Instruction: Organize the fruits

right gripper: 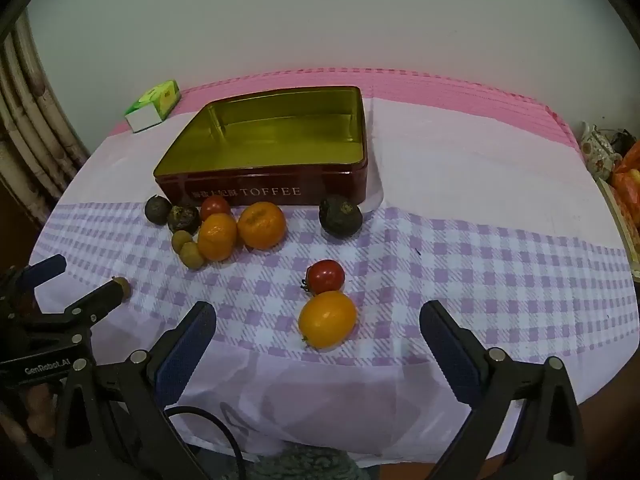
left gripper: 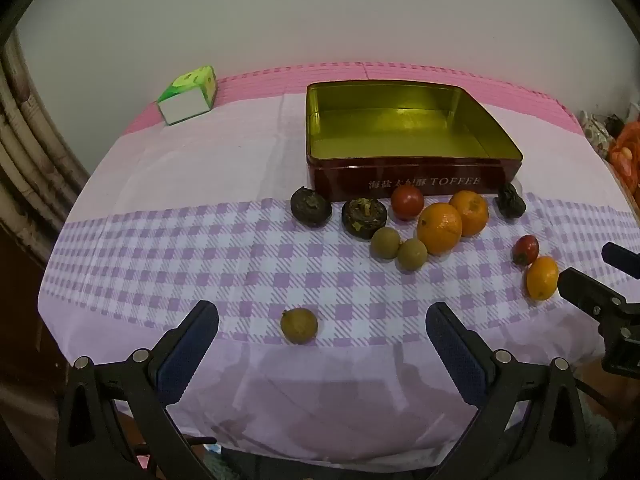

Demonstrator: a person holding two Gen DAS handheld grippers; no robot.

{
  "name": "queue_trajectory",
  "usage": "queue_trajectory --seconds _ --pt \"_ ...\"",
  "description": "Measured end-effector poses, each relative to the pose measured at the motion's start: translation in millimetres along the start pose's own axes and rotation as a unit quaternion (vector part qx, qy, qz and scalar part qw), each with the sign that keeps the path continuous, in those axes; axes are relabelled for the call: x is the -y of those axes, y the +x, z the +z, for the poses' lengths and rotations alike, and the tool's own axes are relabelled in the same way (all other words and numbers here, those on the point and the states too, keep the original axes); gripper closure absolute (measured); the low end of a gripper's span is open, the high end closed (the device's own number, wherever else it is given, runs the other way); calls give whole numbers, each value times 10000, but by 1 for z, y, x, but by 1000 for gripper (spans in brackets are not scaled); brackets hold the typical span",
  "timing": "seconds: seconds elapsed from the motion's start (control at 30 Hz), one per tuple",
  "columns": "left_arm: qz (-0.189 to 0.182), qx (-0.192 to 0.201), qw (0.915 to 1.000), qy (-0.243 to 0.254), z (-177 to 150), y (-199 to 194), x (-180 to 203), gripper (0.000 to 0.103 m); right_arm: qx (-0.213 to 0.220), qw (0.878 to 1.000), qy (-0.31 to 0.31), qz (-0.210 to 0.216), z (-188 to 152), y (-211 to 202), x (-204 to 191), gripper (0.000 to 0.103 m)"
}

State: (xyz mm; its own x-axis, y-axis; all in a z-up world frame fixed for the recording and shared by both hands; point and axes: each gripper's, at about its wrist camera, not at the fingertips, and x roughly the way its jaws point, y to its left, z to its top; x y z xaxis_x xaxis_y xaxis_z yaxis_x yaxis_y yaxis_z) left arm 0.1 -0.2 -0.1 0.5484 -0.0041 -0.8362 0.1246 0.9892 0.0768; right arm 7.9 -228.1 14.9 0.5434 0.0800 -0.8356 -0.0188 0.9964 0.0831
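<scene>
Both tools stand with their jaws wide apart and nothing between the pads. The left tool (left gripper: 322, 322) hangs over the near edge of the bench (left gripper: 168, 216), which is covered by a lilac checked cloth, and a lone longan (left gripper: 299, 325) lies on the cloth in line with the gap between its fingers, untouched. The right tool (right gripper: 318, 320) hangs over the same near edge further right; a yellow tomato (right gripper: 327, 319) lies ahead of its gap, with a red tomato (right gripper: 325, 277) touching it on the far side. The open toffee tin (left gripper: 404, 178) sits toward the back of the bench, its gold inside bare. Just in front of the tin lie the other fruits: two oranges (left gripper: 439, 228) side by side, a second red tomato (left gripper: 407, 202) behind them, two more longans (left gripper: 385, 243) touching each other, and two dark wrinkled fruits (left gripper: 311, 204) to their left. A third dark fruit (right gripper: 340, 215) lies by the tin's right front corner, apart from the cluster. A green and white box (left gripper: 188, 95) rests at the far left corner of the bench.
</scene>
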Motion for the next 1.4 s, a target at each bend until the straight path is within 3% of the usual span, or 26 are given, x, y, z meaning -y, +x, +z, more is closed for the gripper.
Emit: queue_trajectory --seconds 0.63,1.4 --pt "-84 44 10000 -20 1 0 1 1 -108 9999 -63 75 -1 5 -3 16" --pt "-85 133 9999 -8 -1 -2 0 1 -100 9998 -72 153 -3 5 -5 20"
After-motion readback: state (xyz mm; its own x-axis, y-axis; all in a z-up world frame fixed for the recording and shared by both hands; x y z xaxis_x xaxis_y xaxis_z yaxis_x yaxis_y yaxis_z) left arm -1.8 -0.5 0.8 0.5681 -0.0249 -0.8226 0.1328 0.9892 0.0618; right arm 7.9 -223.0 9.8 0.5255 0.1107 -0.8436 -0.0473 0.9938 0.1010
